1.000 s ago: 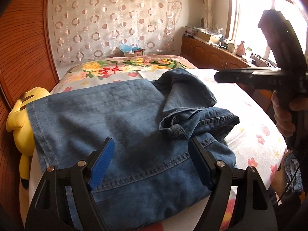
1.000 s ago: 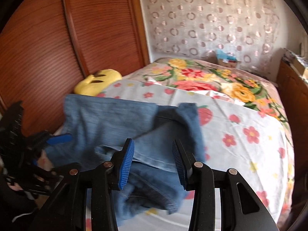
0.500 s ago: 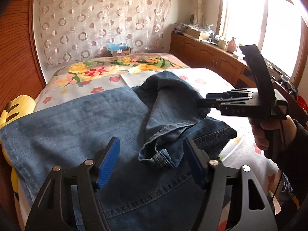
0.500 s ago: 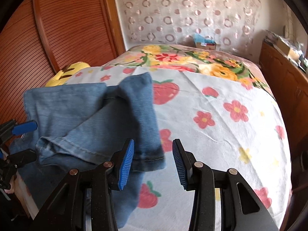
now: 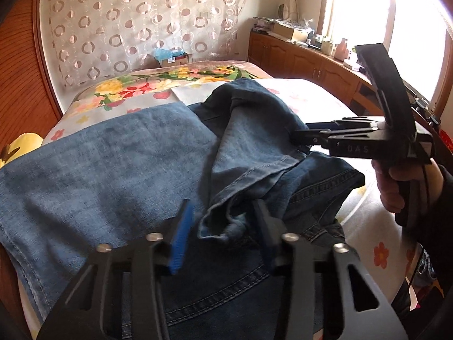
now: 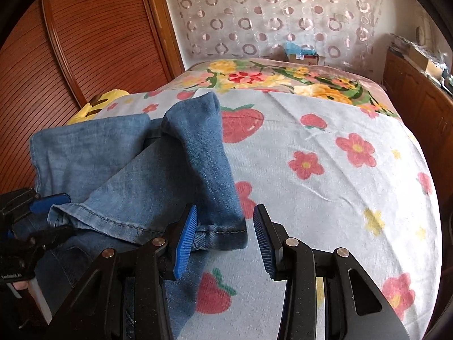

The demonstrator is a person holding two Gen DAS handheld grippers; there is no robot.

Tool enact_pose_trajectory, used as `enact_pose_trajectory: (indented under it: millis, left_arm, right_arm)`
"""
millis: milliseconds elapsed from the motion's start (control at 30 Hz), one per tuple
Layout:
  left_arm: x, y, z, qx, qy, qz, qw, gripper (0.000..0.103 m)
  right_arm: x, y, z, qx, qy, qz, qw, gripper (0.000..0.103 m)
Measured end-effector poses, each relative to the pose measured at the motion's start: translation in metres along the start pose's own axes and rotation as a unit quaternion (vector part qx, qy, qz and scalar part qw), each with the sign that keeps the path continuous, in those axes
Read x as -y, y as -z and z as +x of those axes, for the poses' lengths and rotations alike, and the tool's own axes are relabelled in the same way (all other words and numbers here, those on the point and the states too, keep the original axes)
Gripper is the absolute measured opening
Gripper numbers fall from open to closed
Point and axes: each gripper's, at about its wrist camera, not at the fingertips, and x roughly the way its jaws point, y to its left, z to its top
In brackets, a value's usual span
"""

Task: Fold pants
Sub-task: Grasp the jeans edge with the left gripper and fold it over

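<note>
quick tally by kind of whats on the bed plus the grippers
jeans: 1
yellow plush toy: 1
flowered bedspread: 1
grippers: 2, left gripper and right gripper, each with a jeans hem between its fingers, jaws just closing
total: 5

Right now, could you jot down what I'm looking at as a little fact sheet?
garment: blue jeans, part folded, on the bed
left gripper: jaws just closing, crumpled leg hem between them; grip unclear
right gripper: jaws just closing, hem corner between them, gap beside one pad
beside the jeans: yellow plush toy
fold: not yet finished
</note>
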Motion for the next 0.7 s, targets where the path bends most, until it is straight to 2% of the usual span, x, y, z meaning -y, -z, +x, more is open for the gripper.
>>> enact_pose_trajectory:
  millis: [67,100,200,233,467,700]
  left_arm:
    - [0.003,-0.001,-0.002,0.003,-0.001,0.005,1.0,0.029]
    - [0.006,-0.001,-0.004,0.006,0.001,0.01,0.9999,0.02]
    - [0.009,-0.002,-0.012,0.013,0.007,0.015,0.9998,0.016]
    - [0.01,-0.002,-0.015,0.015,0.008,0.017,0.9997,0.006]
    - [0.015,-0.007,-0.065,0.063,0.018,0.022,0.9976,0.004]
    - [0.011,-0.001,-0.119,0.107,0.016,0.027,0.9938,0.003]
  right_arm:
    - [-0.004,0.001,0.001,-0.001,-0.007,-0.005,1.0,0.028]
    - [-0.002,0.001,0.003,0.001,-0.008,-0.006,1.0,0.021]
    - [0.002,0.001,-0.004,0.008,-0.025,-0.001,1.0,0.011]
    - [0.004,0.001,-0.008,0.013,-0.026,0.002,1.0,0.01]
    - [-0.005,-0.018,-0.053,0.065,-0.049,-0.011,0.997,0.007]
    - [-0.041,-0.042,-0.106,0.119,-0.089,-0.052,0.988,0.005]
